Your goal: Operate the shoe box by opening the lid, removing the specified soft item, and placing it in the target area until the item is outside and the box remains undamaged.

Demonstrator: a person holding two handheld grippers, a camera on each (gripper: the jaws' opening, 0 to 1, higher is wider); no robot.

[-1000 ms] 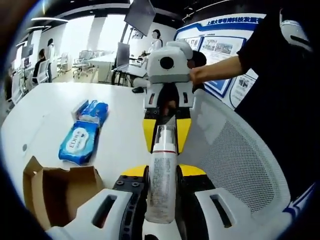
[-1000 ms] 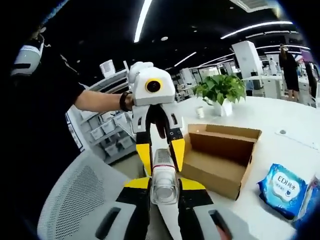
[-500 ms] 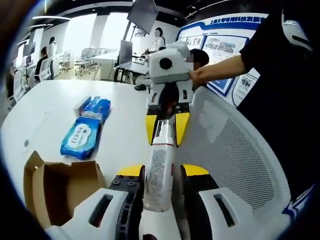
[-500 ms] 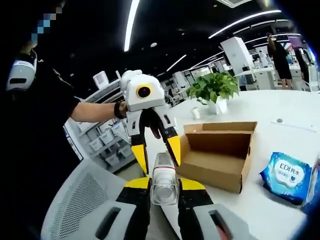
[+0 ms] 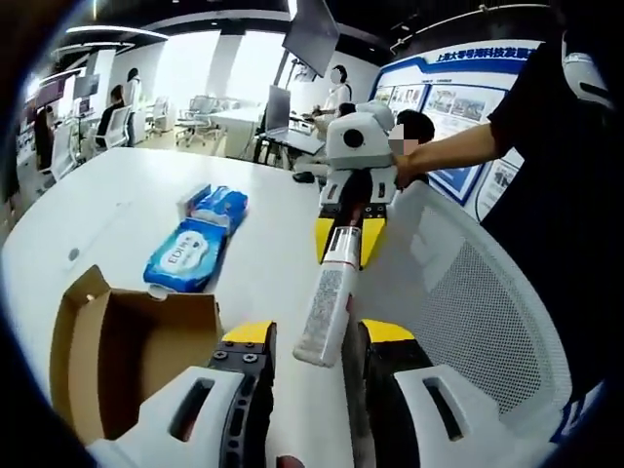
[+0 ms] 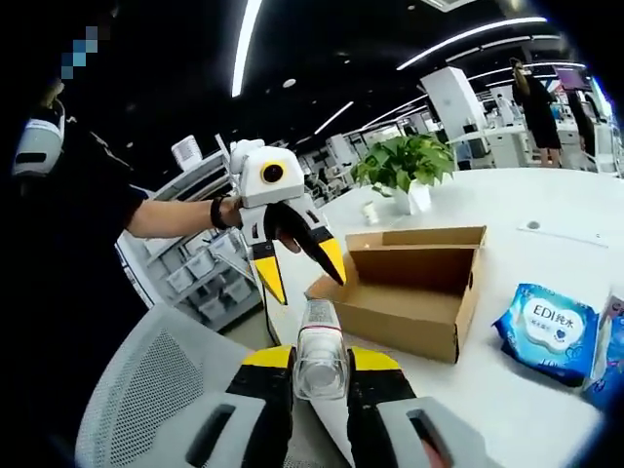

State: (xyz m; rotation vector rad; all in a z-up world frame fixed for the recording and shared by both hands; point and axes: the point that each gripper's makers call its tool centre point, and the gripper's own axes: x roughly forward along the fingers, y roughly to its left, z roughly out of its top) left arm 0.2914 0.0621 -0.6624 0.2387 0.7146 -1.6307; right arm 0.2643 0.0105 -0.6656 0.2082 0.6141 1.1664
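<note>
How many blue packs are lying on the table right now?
2, as far as I can see: a blue wet-wipe pack on the white table beyond the open cardboard box, and a second blue pack touching its far end.

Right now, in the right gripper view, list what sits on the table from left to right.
Box → blue pack. The plant stands farther back, above the box, so its place in the order is unclear.
</note>
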